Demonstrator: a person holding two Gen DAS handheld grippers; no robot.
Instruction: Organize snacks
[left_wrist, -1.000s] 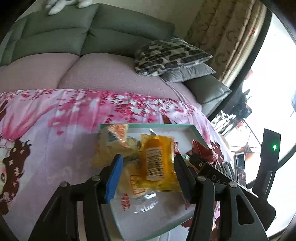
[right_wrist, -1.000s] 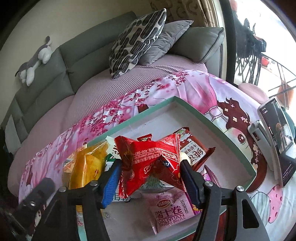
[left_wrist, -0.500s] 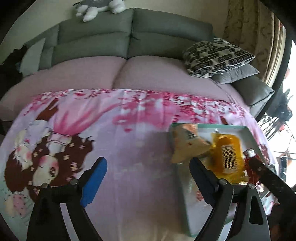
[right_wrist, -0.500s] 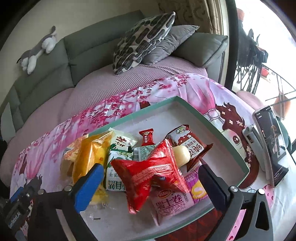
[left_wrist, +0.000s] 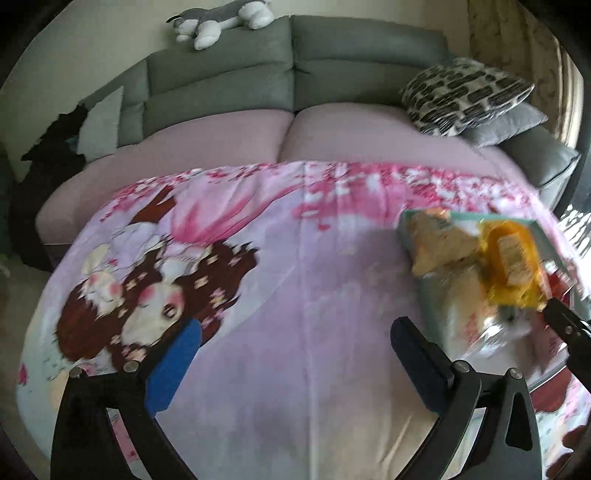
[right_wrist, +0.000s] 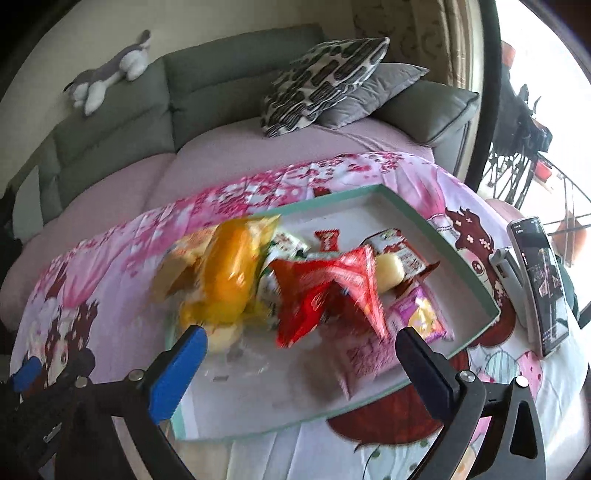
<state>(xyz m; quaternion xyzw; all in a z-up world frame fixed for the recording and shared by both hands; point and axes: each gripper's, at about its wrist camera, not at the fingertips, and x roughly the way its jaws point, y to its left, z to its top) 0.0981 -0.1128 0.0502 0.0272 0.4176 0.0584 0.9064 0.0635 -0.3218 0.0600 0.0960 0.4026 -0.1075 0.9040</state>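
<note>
While the snacks lie heaped in the teal-rimmed tray (right_wrist: 448, 246), the step in hand appears to be a release with both tools clear of the load. The red packet (right_wrist: 325, 291) sits just ahead of the right gripper (right_wrist: 301, 354), between the lines of its 2 fingers but untouched; those jaws stand wide apart and hold nothing. The yellow packet (right_wrist: 229, 273) lies ahead of the blue left finger. The left gripper (left_wrist: 295, 354) has its jaws opening, with nothing between them but bare cloth; the tray (left_wrist: 410, 221) lies off beyond its right finger.

Next move (a judgement): choose 1 packet, centre the jaws on it, then close. The packets overlap, so a neighbour could be dragged along.

Tray and packets rest on a pink printed cloth (left_wrist: 295, 258). A phone on a stand (right_wrist: 539, 280) stands beyond the right finger. Behind is a grey sofa (left_wrist: 332, 66) with a patterned cushion (right_wrist: 325, 77) and a plush toy (left_wrist: 221, 18).
</note>
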